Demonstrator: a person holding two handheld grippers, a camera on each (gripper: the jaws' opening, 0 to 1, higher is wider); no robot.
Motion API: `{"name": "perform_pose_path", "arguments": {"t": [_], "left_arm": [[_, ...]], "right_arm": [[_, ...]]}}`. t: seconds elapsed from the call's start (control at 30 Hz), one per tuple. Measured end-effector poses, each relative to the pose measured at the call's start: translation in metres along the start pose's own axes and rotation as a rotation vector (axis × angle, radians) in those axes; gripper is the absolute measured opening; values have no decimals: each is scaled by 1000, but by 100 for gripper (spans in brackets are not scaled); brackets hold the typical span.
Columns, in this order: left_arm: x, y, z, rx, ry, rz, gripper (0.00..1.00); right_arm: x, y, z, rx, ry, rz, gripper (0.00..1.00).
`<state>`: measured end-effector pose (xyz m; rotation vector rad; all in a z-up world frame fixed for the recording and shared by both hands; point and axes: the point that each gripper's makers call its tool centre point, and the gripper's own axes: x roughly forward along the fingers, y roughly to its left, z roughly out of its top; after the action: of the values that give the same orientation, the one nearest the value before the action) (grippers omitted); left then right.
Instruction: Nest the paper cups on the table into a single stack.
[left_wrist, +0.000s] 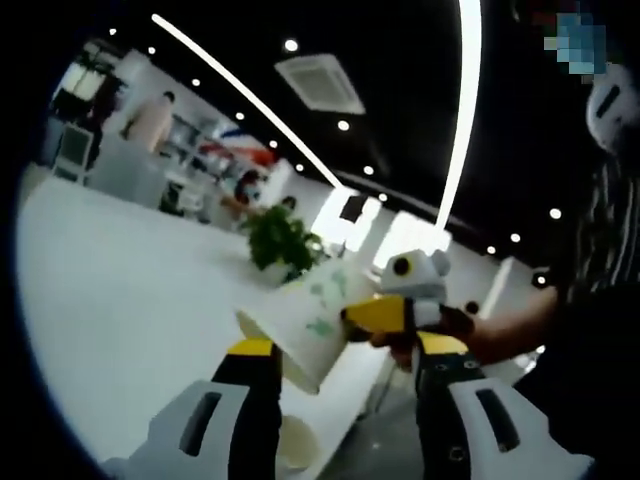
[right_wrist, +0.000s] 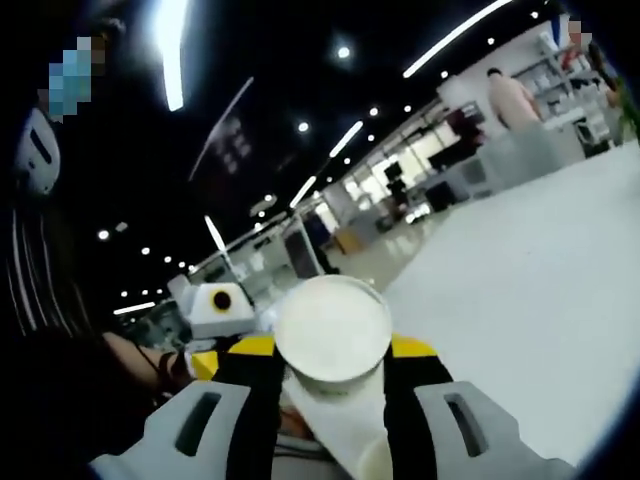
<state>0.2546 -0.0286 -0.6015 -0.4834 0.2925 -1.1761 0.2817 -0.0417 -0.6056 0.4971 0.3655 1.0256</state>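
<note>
A white paper cup with green print (left_wrist: 305, 325) hangs tilted in the air just ahead of my left gripper (left_wrist: 345, 345), whose jaws stand wide apart with the cup's lower end between their yellow tips. My right gripper (left_wrist: 385, 312) comes in from the right and holds that cup. In the right gripper view the cup (right_wrist: 332, 330) fills the gap between the jaws of my right gripper (right_wrist: 332, 346), one round end facing away. The left gripper (right_wrist: 215, 305) shows just beyond it. A further bit of white cup rim (left_wrist: 295, 442) lies low by my left jaw.
The white table (left_wrist: 120, 320) stretches to the left, and in the right gripper view the same table (right_wrist: 530, 300) runs to the right. A potted green plant (left_wrist: 278, 240) stands at its far end. A person's striped sleeve (left_wrist: 605, 250) is close on the right. People stand far back.
</note>
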Motion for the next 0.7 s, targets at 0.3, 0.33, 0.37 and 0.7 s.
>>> {"name": "perform_pose_path", "arguments": {"t": [0.3, 0.33, 0.37, 0.7], "left_arm": [[-7, -3, 9, 13, -42, -7, 33], [-7, -3, 9, 11, -39, -10, 28], [-7, -3, 10, 6, -37, -13, 27], [-11, -4, 16, -46, -59, -27, 16]], "right_arm": [[2, 9, 4, 85, -40, 47, 36], [2, 10, 4, 88, -44, 53, 36], [3, 11, 5, 90, -46, 55, 36], [5, 15, 7, 150, -64, 86, 36]]}}
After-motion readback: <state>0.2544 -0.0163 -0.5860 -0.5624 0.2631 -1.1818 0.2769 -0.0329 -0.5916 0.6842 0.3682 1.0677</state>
